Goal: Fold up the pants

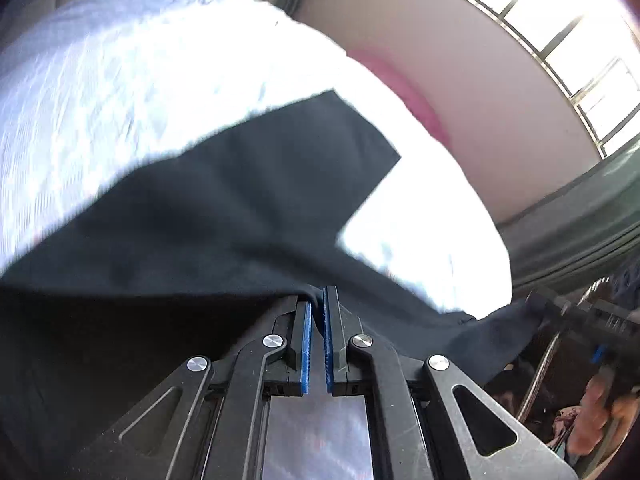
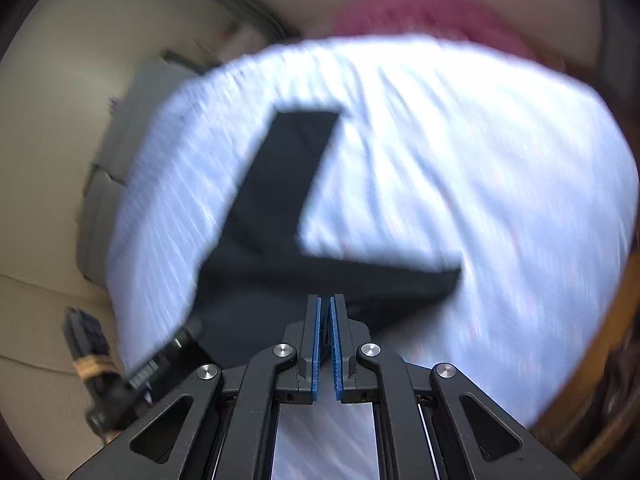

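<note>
My left gripper pinches the black pants. My right gripper also clamps them above the white bedsheet.

A big bed holds everything. It has a white sheet on it, and the sheet is a bit wrinkled. Black pants lie right on the sheet. From the right camera, one leg runs away up the bed and the other goes off to the side, so they make an L. Something pink, too blurry to tell what, sits at the far end of the bed.
</note>
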